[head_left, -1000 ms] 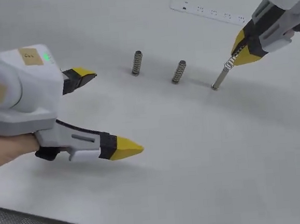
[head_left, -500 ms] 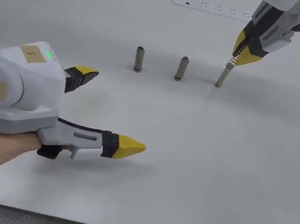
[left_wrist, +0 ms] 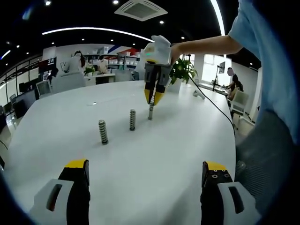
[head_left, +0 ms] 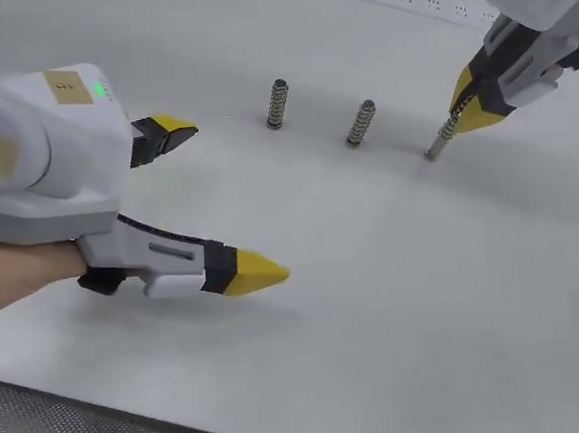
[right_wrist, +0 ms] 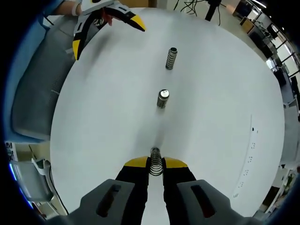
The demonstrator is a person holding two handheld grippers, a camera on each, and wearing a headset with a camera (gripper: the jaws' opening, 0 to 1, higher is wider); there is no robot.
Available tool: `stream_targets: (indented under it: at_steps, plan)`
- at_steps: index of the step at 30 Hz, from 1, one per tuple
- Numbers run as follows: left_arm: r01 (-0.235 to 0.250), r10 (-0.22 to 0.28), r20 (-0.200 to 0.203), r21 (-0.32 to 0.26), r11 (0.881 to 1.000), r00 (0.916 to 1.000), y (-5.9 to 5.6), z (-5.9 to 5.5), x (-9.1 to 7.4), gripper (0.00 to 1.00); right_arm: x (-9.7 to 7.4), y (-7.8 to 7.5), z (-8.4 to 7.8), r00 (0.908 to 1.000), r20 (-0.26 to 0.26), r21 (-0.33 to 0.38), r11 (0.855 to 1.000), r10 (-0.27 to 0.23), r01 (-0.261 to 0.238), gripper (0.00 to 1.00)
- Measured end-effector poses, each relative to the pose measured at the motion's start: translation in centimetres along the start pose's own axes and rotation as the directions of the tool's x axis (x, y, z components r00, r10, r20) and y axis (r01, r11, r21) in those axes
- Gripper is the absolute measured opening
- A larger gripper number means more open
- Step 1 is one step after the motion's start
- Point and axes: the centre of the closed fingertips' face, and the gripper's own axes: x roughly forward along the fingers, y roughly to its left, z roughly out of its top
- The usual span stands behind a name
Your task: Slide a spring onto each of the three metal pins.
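Now: right gripper (head_left: pixel 467 112) clenched on spring (right_wrist: pixel 155 166), spring at top of third pin (head_left: pixel 435 149) | left gripper (head_left: pixel 233 201) spread, idle | we should hold spring in line with pin, push straight down, then let go.

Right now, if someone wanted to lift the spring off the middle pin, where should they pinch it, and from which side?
Probably its upper coils, coming straight down from above: the middle spring stands upright on its pin, so it only slides off upward. Close the jaws across the row, since the neighbouring spring and right gripper flank it.
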Motion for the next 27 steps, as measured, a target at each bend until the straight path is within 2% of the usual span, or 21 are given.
stream_targets:
  at_steps: [10,16,27]
  plan:
    - [-0.010,0.010,0.006,-0.006,1.000,0.9999,0.5,0.0,-0.1,0.98,1.8,-0.3,-0.1,0.9997,-0.013,0.012,1.000,0.021,-0.021,0.08]
    - [-0.014,0.014,-0.004,-0.002,1.000,0.9999,0.7,-0.3,-0.1,0.98,2.5,-0.1,-0.2,0.9994,-0.020,0.014,0.999,0.029,-0.029,0.08]
    - [-0.014,0.014,0.000,-0.002,1.000,0.9999,0.6,-0.3,0.0,0.98,2.7,0.1,-0.3,0.9994,-0.022,0.016,0.999,0.028,-0.027,0.08]
